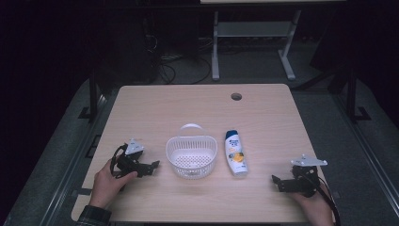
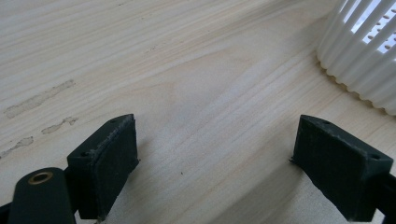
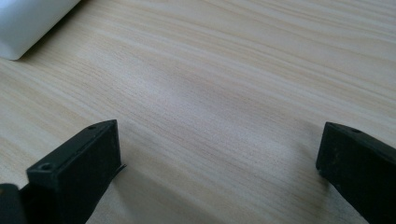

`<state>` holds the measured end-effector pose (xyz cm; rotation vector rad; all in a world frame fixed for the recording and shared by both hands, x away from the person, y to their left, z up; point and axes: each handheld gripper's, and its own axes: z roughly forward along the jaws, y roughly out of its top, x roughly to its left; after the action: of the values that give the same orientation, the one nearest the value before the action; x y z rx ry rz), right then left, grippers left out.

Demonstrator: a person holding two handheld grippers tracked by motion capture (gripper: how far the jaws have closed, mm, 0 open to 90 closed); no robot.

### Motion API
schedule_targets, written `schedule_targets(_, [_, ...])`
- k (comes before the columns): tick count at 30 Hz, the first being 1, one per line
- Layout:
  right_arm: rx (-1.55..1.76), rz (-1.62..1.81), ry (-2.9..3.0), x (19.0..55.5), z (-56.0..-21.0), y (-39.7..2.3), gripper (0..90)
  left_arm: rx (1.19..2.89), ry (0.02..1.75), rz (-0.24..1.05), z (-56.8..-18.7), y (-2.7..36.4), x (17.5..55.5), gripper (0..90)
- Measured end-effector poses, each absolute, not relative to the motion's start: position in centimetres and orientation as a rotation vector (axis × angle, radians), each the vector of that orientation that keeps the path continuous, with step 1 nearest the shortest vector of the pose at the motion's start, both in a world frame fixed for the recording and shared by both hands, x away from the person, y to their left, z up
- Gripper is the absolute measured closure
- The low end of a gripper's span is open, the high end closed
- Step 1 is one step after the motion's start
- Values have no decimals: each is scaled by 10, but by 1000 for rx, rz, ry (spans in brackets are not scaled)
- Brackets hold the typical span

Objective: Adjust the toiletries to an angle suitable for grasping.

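Black jaws stand wide apart on both the left gripper (image 1: 153, 165) and right gripper (image 1: 276, 181), nothing between them but pale wooden worktop (image 1: 197, 106). Between the grippers sit a white basket (image 1: 191, 156) and, just beside it, a bottle (image 1: 235, 153), probably shampoo, lying flat.

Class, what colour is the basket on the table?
White basket, clearest in the high view.

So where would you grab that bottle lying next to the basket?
Probably across the middle of the bottle, coming down from above with the right tool, which is nearer and open. The bottle lies flat, its long axis running away from the person, so its narrow sides face left and right for the jaws to close on.
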<state>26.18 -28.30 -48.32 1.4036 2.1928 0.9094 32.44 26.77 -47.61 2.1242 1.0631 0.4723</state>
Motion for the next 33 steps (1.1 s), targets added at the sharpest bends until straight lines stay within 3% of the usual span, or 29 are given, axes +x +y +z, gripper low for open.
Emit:
schedule_targets(11, [1429, 893, 2179, 261, -482, -280, 27, 2123, 1065, 472, -476, 268, 325, 129])
schedule_targets(12, [1424, 895, 2183, 259, -479, -280, 142, 2124, 1063, 472, -476, 268, 325, 129])
schedule_targets(15, [1425, 876, 2203, 258, -474, -277, 219, 2123, 1064, 472, -476, 268, 325, 129])
schedule_targets(29, [1420, 1015, 2234, 254, -455, -274, 894, 2123, 1064, 472, -476, 268, 325, 129])
schedule_targets(33, [1415, 1068, 2234, 254, -448, -272, 897, 2123, 1064, 472, -476, 268, 325, 129])
